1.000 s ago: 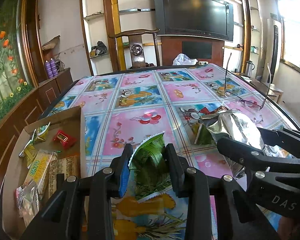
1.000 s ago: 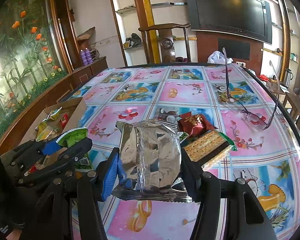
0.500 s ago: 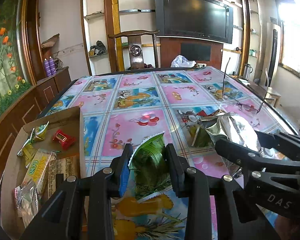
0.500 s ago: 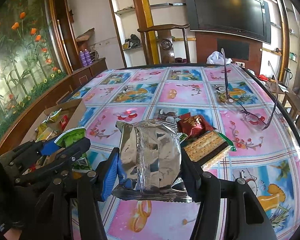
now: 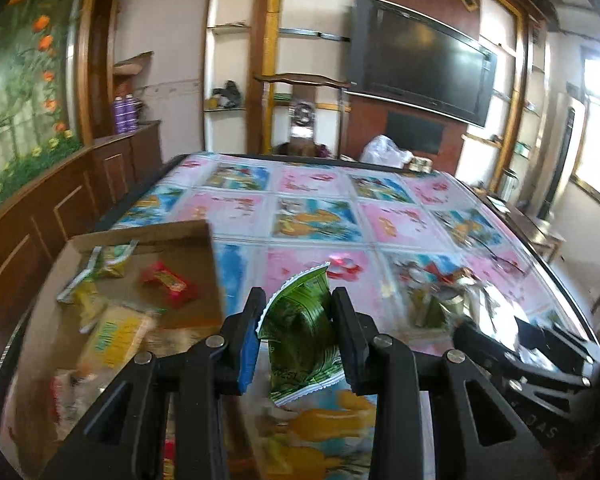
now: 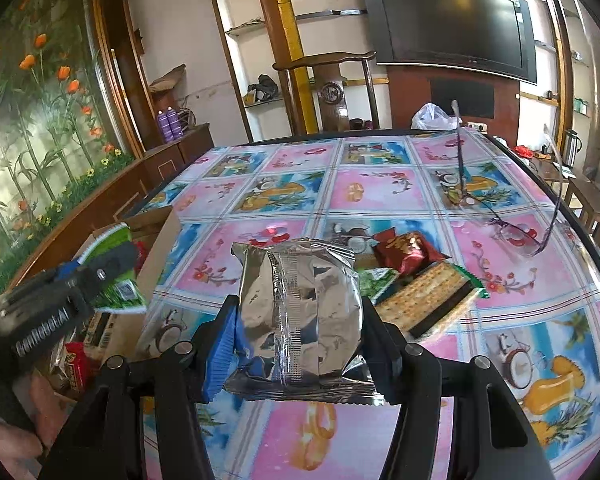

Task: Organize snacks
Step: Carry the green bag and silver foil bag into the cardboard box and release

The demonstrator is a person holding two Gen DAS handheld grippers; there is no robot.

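Observation:
My left gripper (image 5: pixel 297 322) is shut on a green snack packet (image 5: pixel 300 328) and holds it above the table, beside the right wall of the cardboard box (image 5: pixel 216 280). The box holds several snacks, among them a red one (image 5: pixel 168 282) and a yellow one (image 5: pixel 112 340). My right gripper (image 6: pixel 296 328) is shut on a silver foil packet (image 6: pixel 300 312) held above the table. In the right wrist view the left gripper (image 6: pixel 60 292) with the green packet (image 6: pixel 116 268) is over the box (image 6: pixel 160 248) at the left.
On the table behind the silver packet lie a red snack (image 6: pixel 404 250), a cracker pack (image 6: pixel 424 300) and a green packet (image 6: pixel 376 284). A pair of glasses (image 6: pixel 500 224) lies at the right. A wooden chair (image 6: pixel 332 92) stands at the table's far edge.
The left gripper has swung left with the green packet, toward the cardboard box; its view is blurred by motion. The right gripper still holds the silver packet in about the same place.

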